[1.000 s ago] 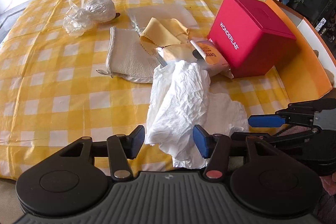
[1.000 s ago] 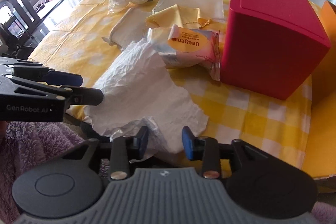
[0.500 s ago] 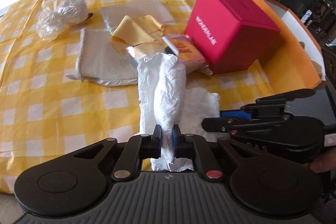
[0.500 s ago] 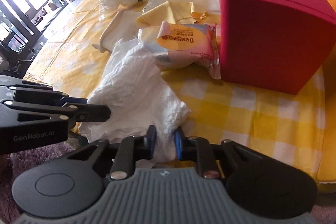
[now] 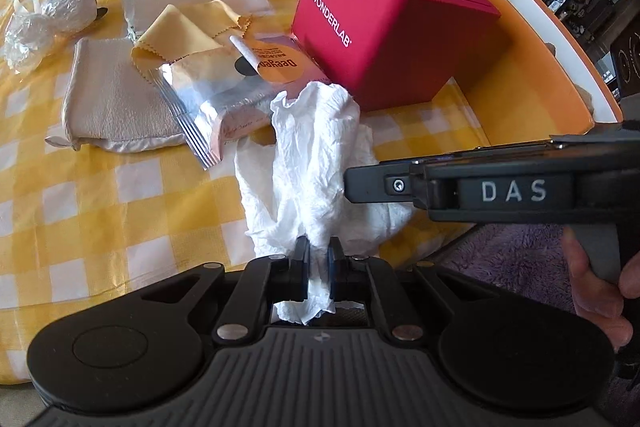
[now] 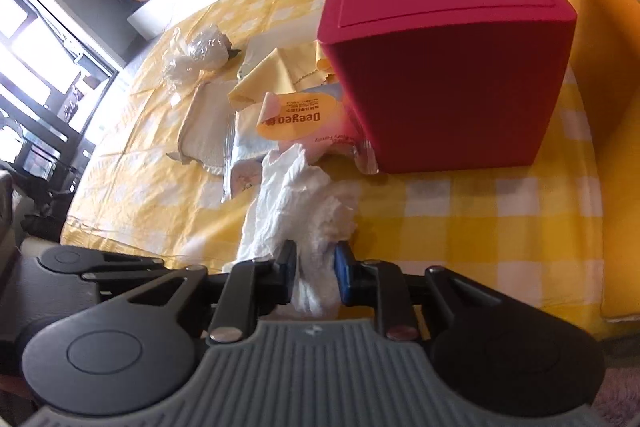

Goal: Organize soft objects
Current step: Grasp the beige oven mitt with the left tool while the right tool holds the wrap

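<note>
At the near bench [image 5: 100,219] edge, left hand-held gripper [image 5: 318,259] is clamped on the crumpled white tissue [image 5: 316,163]; right hand-held gripper [image 6: 316,273] pinches another fold of it (same tissue). Tissue sits before the red box [image 6: 444,67], beside the wipes pack [image 5: 240,83].

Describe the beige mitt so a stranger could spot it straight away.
Start at the red cube box on the yellow checked tablecloth. Left of it lies a silver wipes packet with an orange label, overlapping the flat beige cloth mitt. Unlike the crumpled white tissue, it is smooth, hemmed and pouch-shaped.
</note>
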### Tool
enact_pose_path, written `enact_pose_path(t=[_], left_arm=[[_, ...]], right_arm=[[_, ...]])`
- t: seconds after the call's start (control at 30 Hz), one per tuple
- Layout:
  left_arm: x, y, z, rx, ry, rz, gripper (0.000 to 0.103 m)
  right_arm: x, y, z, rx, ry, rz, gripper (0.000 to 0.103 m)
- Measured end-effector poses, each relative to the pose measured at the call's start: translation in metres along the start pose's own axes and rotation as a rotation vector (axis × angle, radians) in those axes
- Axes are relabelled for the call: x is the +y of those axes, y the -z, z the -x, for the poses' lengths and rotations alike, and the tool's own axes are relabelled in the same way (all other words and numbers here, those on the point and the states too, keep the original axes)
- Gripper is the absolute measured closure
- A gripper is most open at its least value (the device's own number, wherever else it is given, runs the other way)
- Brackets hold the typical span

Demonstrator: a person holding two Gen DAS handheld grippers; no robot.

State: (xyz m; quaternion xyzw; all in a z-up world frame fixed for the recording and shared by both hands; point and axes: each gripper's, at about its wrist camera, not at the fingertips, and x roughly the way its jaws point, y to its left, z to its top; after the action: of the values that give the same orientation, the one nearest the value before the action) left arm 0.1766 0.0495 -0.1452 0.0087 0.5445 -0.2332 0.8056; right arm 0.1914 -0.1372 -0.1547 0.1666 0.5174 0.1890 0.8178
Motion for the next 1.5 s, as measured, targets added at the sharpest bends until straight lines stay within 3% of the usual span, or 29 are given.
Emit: enact_pose_path(t=[0.1, 0.13, 0.3, 0.47, 0.6, 0.63, 0.7, 0.8, 1.0, 1.17, 1.3, 1.5], left_arm=[[-0.003, 0.001, 0.000, 0.008, -0.020, -0.012, 0.094], [-0.004, 0.001, 0.000, 0.009, -0.027, -0.018, 0.094], [-0.003, 0.003, 0.000, 0.009, -0.035, -0.017, 0.093], [-0.002, 0.005, 0.003, 0.013, -0.053, -0.008, 0.083], [0.002, 0.008, 0.013, 0.028, -0.059, 0.004, 0.073], [0.003, 0.009, 0.017, 0.030, -0.072, 0.008, 0.061], [0.007, 0.013, 0.027, 0.019, -0.114, 0.013, 0.052], [0.021, 0.016, 0.040, -0.011, -0.123, 0.052, 0.050], [0.052, 0.002, 0.052, -0.094, -0.249, 0.079, 0.043], [0.079, -0.024, 0.049, -0.195, -0.311, 0.092, 0.020], [0.091, -0.041, 0.028, -0.212, -0.374, 0.081, 0.019], [0.097, -0.049, 0.001, -0.170, -0.342, 0.110, 0.019]], right_arm=[[-0.006, 0.002, 0.003, 0.009, -0.058, -0.088, 0.043], [-0.006, 0.003, 0.002, 0.016, -0.069, -0.102, 0.039], [0.008, 0.006, -0.015, 0.036, 0.008, -0.064, 0.037], [0.017, 0.012, -0.026, 0.028, 0.051, -0.002, 0.044], [0.027, 0.018, -0.029, 0.011, 0.103, 0.125, 0.062], [0.028, 0.019, -0.029, 0.008, 0.110, 0.143, 0.067], [0.027, 0.018, -0.030, 0.007, 0.109, 0.158, 0.078], [0.030, 0.016, -0.030, 0.002, 0.096, 0.169, 0.084], [0.047, 0.002, -0.026, -0.042, 0.173, 0.296, 0.084], [0.040, -0.011, -0.043, 0.011, 0.204, 0.288, 0.083], [0.039, -0.010, -0.045, 0.025, 0.211, 0.287, 0.083], [0.045, -0.014, -0.052, 0.063, 0.240, 0.321, 0.082]])
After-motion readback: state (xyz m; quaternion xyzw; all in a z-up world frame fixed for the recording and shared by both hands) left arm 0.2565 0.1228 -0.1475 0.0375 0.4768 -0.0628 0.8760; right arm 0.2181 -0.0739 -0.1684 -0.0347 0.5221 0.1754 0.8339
